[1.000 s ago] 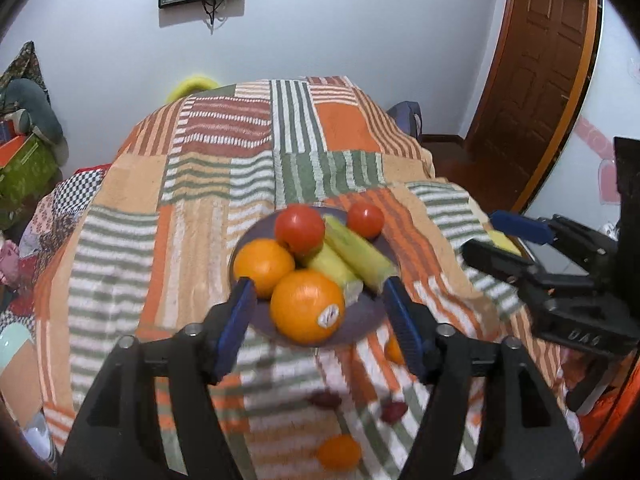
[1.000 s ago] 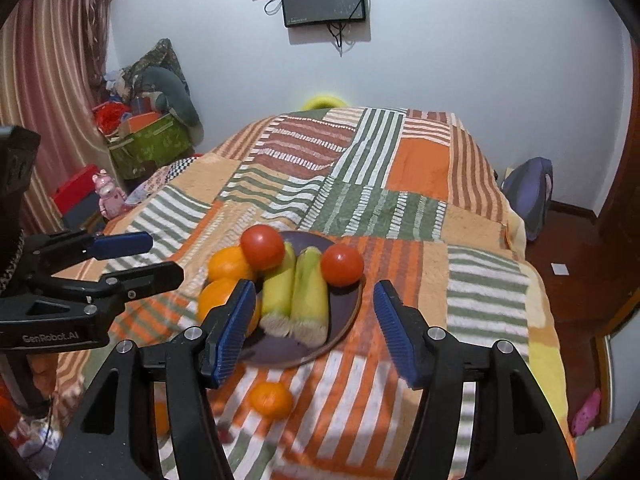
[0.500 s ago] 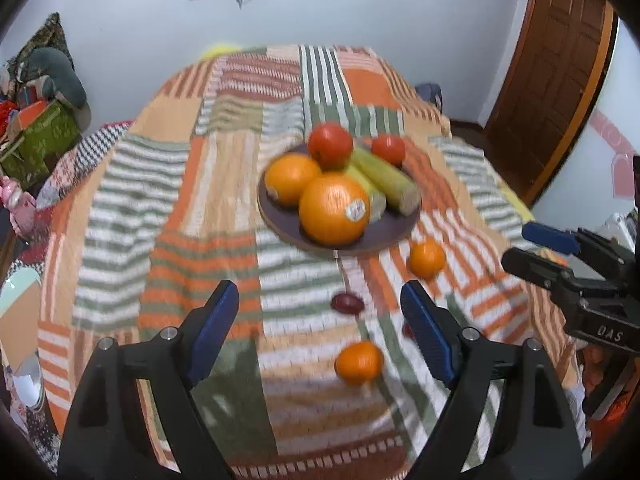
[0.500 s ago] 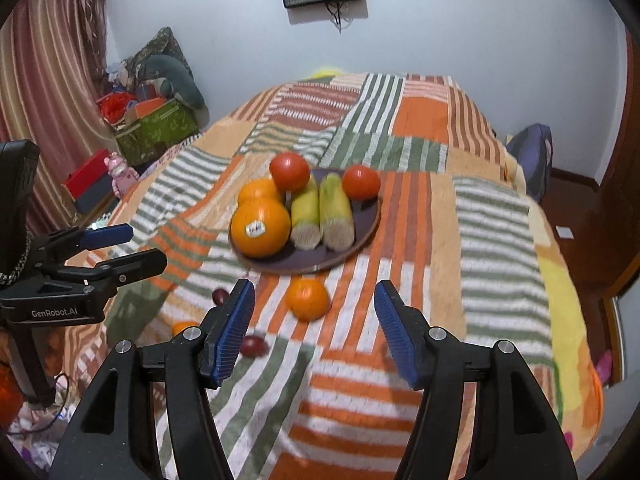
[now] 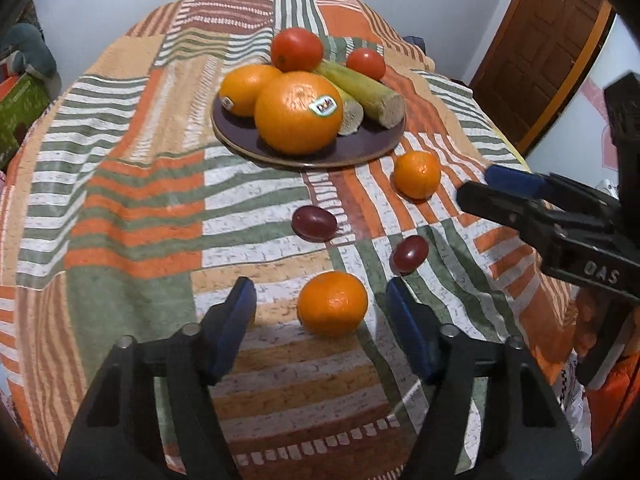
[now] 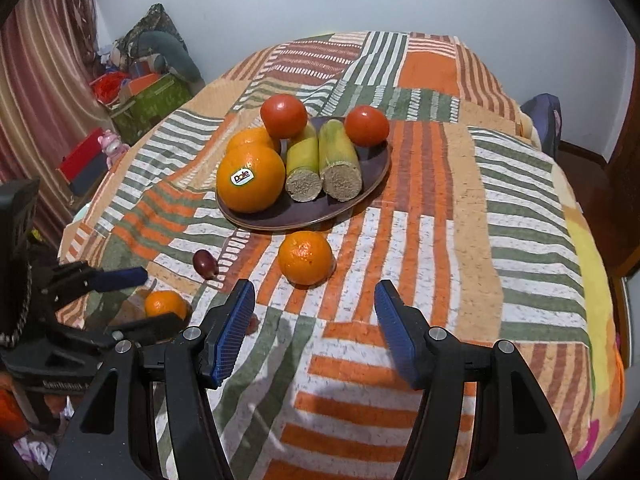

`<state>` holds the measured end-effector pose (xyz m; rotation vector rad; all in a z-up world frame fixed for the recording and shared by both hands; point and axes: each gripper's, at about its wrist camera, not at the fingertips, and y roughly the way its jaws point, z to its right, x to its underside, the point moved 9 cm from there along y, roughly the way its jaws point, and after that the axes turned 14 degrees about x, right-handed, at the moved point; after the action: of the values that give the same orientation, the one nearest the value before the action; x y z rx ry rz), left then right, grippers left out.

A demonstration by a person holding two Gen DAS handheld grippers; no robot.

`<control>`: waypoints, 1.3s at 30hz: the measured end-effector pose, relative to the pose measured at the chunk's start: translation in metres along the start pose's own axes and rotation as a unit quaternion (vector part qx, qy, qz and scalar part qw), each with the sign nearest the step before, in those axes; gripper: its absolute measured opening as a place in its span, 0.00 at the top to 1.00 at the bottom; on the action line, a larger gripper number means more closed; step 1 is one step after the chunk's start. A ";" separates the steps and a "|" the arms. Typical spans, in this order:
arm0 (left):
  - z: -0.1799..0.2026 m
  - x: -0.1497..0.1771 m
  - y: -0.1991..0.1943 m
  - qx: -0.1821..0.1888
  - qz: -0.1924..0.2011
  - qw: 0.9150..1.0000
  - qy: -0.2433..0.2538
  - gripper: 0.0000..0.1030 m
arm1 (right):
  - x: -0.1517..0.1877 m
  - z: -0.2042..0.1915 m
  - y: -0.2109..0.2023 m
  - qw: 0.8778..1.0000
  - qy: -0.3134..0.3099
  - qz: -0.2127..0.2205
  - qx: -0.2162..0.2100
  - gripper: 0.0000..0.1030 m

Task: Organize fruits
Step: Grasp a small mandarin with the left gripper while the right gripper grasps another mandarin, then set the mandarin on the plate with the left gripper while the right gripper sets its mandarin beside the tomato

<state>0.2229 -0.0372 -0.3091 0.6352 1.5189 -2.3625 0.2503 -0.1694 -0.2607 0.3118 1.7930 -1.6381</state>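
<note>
**Both hand-held grippers open over the loose fruit on the bed**

Your left hand-held gripper (image 5: 320,304) has its ribbed blue pads spread wide, and a small round mandarin (image 5: 333,304) with dimpled peel sits on the cloth right between them, touched by neither pad. Just ahead and to the right of that gripper lies a smooth, oval, dark-red grape (image 5: 409,254); a second grape (image 5: 314,223) of the same glossy skin lies farther ahead, near the plate.

Your right hand-held gripper (image 6: 316,320) is also spread open and holds nothing. A second mandarin (image 6: 306,258) rests just beyond its fingertips, slightly left of centre, close to the plate's near rim.

Farther ahead of both grippers sits a shallow, round, dark-purple plate (image 6: 360,196) with a glossy surface. On it are a large orange (image 6: 250,178) with a pebbled rind and a white sticker, a smaller orange (image 6: 250,140) behind it, two smooth shiny tomatoes (image 6: 284,116), and two yellow-green cylindrical stalk pieces (image 6: 338,160) whose cut ends look rough and fibrous.

Everything lies on a bed under a woven patchwork bedspread (image 6: 500,208) of orange, green and white stripes, rumpled into soft folds.
</note>
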 end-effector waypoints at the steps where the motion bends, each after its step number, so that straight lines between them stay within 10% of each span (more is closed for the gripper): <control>1: 0.000 0.001 0.002 0.002 -0.003 1.000 0.000 0.43 | -0.001 -0.002 0.004 1.000 -0.002 -0.003 -0.003 0.43; 9: 0.004 0.001 0.005 0.005 -0.002 1.000 0.021 0.66 | -0.006 -0.013 0.031 0.999 -0.007 -0.027 -0.016 0.43; 17: 0.003 -0.008 -0.003 -0.004 0.009 1.000 0.029 0.66 | -0.006 -0.013 0.038 0.999 -0.006 -0.040 -0.025 0.65; 39: 0.004 -0.119 -0.034 -0.032 0.092 0.994 0.057 0.66 | -0.061 0.017 0.007 0.999 0.010 0.036 -0.008 0.66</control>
<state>0.3103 -0.0281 -0.2227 0.8689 1.5042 -2.1652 0.3054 -0.1684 -0.2281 0.3815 1.7873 -1.5755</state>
